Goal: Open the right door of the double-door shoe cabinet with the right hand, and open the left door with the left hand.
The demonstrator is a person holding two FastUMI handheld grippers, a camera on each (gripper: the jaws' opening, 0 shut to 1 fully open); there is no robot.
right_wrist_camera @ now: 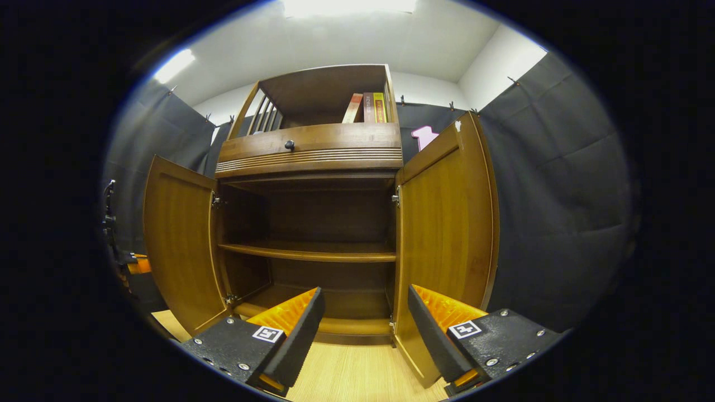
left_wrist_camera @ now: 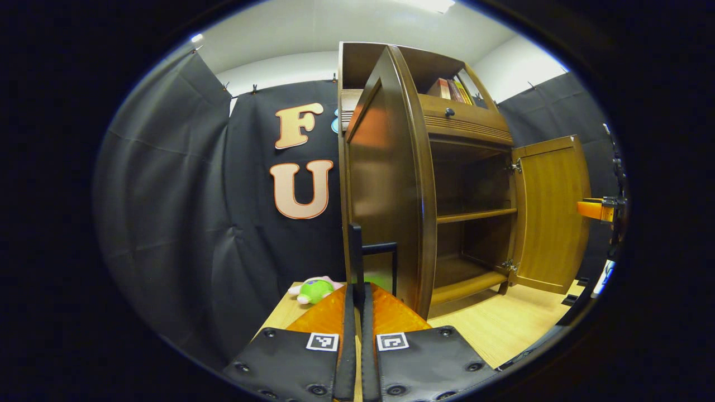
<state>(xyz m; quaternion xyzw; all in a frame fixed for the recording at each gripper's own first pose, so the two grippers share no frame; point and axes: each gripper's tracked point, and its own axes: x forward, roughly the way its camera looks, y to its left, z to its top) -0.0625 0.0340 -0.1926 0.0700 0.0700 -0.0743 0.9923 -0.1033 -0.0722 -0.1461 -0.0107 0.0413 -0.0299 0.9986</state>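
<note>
The brown wooden shoe cabinet (right_wrist_camera: 313,151) stands with both doors swung open. In the left gripper view the left door (left_wrist_camera: 385,184) is seen almost edge-on, and my left gripper (left_wrist_camera: 357,287) is shut on its black bar handle (left_wrist_camera: 355,251). The right door (left_wrist_camera: 550,212) stands wide, with the right gripper (left_wrist_camera: 600,209) beyond its outer edge. In the right gripper view my right gripper (right_wrist_camera: 364,296) is open and holds nothing, facing the bare shelves (right_wrist_camera: 307,252). It sits just left of the right door (right_wrist_camera: 447,234); the left door (right_wrist_camera: 179,245) stands at the far side.
A green plush toy (left_wrist_camera: 315,290) lies on the light wooden floor (left_wrist_camera: 503,324) by the black cloth wall. Books (right_wrist_camera: 368,107) stand on the cabinet's top shelf above a drawer with a dark knob (right_wrist_camera: 289,145). The left gripper (right_wrist_camera: 131,263) shows beside the left door.
</note>
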